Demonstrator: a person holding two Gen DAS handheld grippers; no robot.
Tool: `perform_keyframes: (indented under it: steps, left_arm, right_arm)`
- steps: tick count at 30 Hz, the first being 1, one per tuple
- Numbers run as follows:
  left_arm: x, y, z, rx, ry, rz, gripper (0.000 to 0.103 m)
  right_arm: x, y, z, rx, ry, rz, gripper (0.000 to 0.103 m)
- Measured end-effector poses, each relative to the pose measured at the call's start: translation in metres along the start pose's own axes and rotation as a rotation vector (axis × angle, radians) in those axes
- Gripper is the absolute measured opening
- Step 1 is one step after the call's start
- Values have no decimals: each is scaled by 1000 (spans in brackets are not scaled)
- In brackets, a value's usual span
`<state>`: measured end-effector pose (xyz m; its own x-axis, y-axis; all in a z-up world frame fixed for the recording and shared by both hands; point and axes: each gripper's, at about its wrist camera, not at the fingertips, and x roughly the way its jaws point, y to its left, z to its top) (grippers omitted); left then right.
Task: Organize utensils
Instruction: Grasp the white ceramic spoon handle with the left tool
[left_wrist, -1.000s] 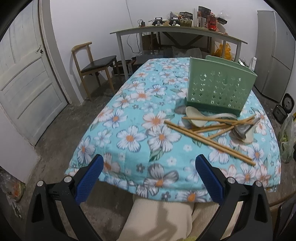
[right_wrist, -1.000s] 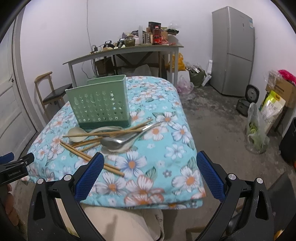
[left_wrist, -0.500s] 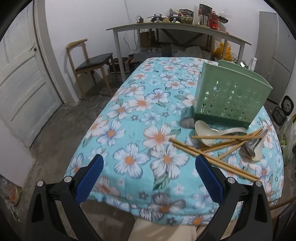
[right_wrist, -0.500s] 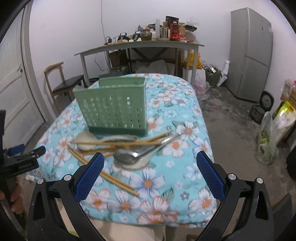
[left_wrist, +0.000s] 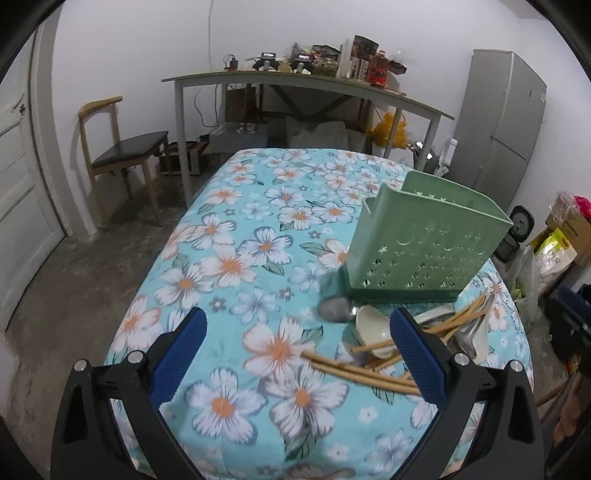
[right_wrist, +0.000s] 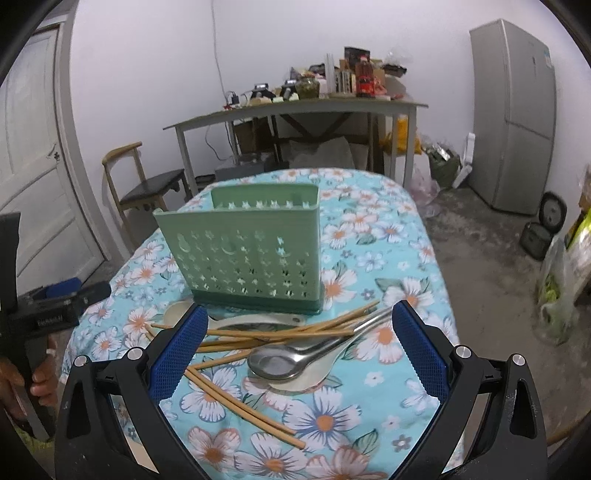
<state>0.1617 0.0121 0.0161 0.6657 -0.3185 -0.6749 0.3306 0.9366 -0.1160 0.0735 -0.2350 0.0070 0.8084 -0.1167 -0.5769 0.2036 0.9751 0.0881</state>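
Near the front edge of the table (right_wrist: 424, 236), just before the green perforated holder (right_wrist: 251, 254), the utensils lay in one loose heap — wooden chopsticks (right_wrist: 273, 332) crossed over and under a steel spoon (right_wrist: 295, 360) and pale ceramic spoons (left_wrist: 373, 330). Both grippers hung spread wide and empty: the right gripper (right_wrist: 297, 349) over the pile, the left gripper (left_wrist: 297, 352) over bare cloth with the heap at its right finger. The tangle looked like the main hazard — lifting one chopstick could drag its neighbours or roll them off the edge, and a careless close might catch two pieces at once. How the holder was divided inside could not be seen, the steel spoon hid most of the ceramic spoon beneath it, and the left gripper's finger covered part of the chopsticks.
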Motion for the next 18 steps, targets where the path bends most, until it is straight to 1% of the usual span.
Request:
perform_keyframes:
  steps: [3,4,6,7,8,9,11,12,13,16,17,18]
  left_arm:
    - [12,-1,9,0,22,-51,97]
    - [17,-2,11,-7,31,-78,95]
    - [28,-1,15,-26,64,-121,89]
    - [35,-1,16,-37,88,-149,83]
    - [40,-2,15,-48,108,-169,74]
    - [48,-1,16,-66,138,-195,69]
    - [61,-2,14,-87,188,-227,54]
    - [68,-2,14,-97,214,-252,50]
    - [74,-3,13,-109,242,-275,44]
    - [92,-5,10,-133,327,-332,34]
    - [97,-6,9,-135,349,-336,31]
    - [102,-7,8,-135,369,-340,30]
  right_arm:
    - [11,-1,-4,21,42,3,95]
    - [15,-1,-5,27,58,6,95]
    - [22,-4,-7,37,81,16,95]
    - [25,-5,-8,42,91,18,95]
    - [28,-6,-8,47,102,20,95]
    - [30,-7,-8,51,107,23,95]
    - [33,-10,-9,56,117,32,95]
    - [34,-11,-9,57,119,32,95]
    - [36,-12,-10,58,124,32,95]
    - [42,-18,-13,74,141,41,95]
    - [44,-20,-14,82,149,44,95]
    - [46,-22,-15,88,155,47,95]
